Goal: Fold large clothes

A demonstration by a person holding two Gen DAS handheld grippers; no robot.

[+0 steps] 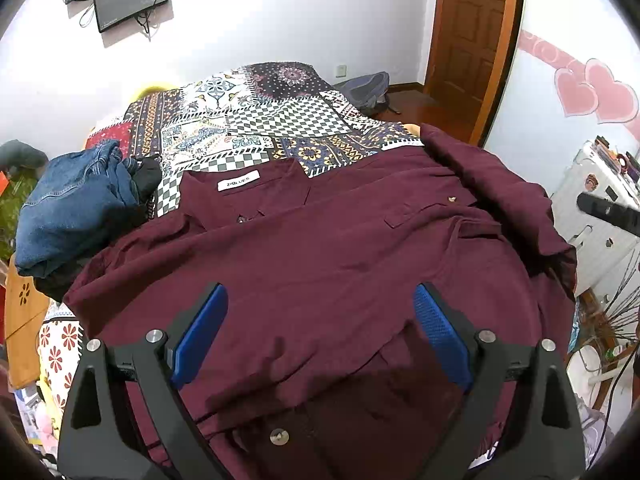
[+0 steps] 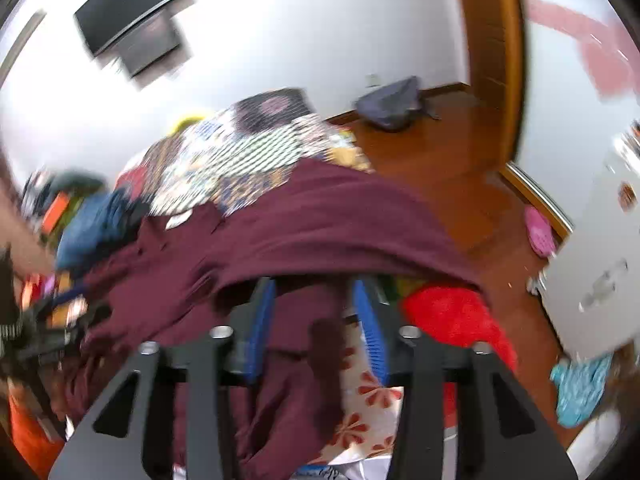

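The left gripper (image 1: 320,336) hangs wide open over the lower front of the maroon shirt (image 1: 304,248), its blue pads well apart and gripping nothing. The shirt lies spread on the patterned bedspread (image 1: 248,120), collar and label at the far end, hem toward the gripper, so its long axis runs straight away from the left hand. The right gripper (image 2: 314,320) is at the shirt's right edge, where the sleeve side rises in a fold; its jaws are partly apart with cloth between them, but the blur hides whether they pinch it. The right hand looks nearer the edge that should fold inward across the body.
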